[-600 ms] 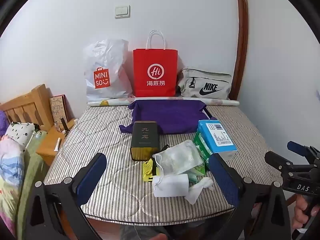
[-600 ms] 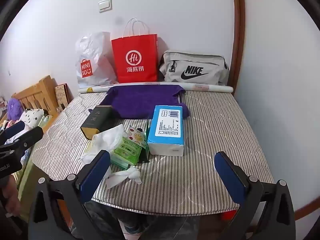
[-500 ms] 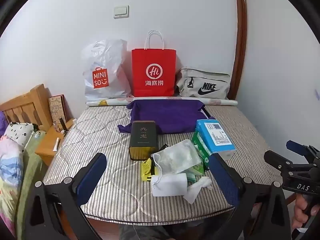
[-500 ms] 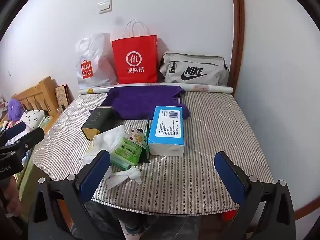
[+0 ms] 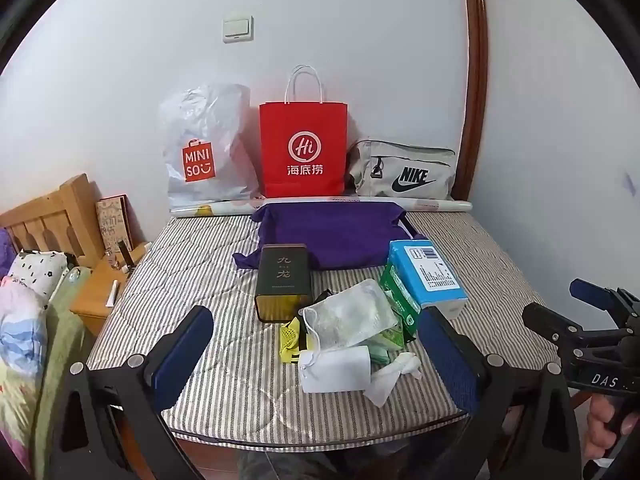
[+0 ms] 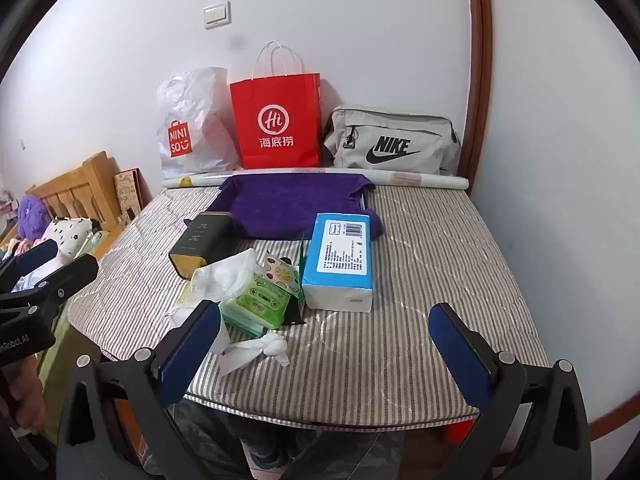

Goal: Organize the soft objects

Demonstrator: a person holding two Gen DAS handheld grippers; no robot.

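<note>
A pile of soft things lies on the striped mattress (image 5: 192, 280): a clear mesh pouch (image 5: 348, 316), a white drawstring pouch (image 5: 336, 368), green tissue packs (image 6: 260, 300), a crumpled white tissue (image 6: 260, 348) and a blue tissue pack (image 6: 342, 256). A purple cloth (image 5: 332, 236) is spread behind them. My left gripper (image 5: 316, 360) is open and empty, held in front of the pile. My right gripper (image 6: 324, 356) is open and empty at the mattress's front edge.
A dark tea tin (image 5: 284, 280) lies left of the pile. A Miniso bag (image 5: 204, 152), red paper bag (image 5: 302, 148) and Nike bag (image 5: 404, 172) stand against the back wall, a paper roll (image 6: 420, 178) before them. A wooden bed (image 5: 52, 216) is at left.
Both grippers have shifted slightly; the views barely changed. Nothing was picked up or moved.
</note>
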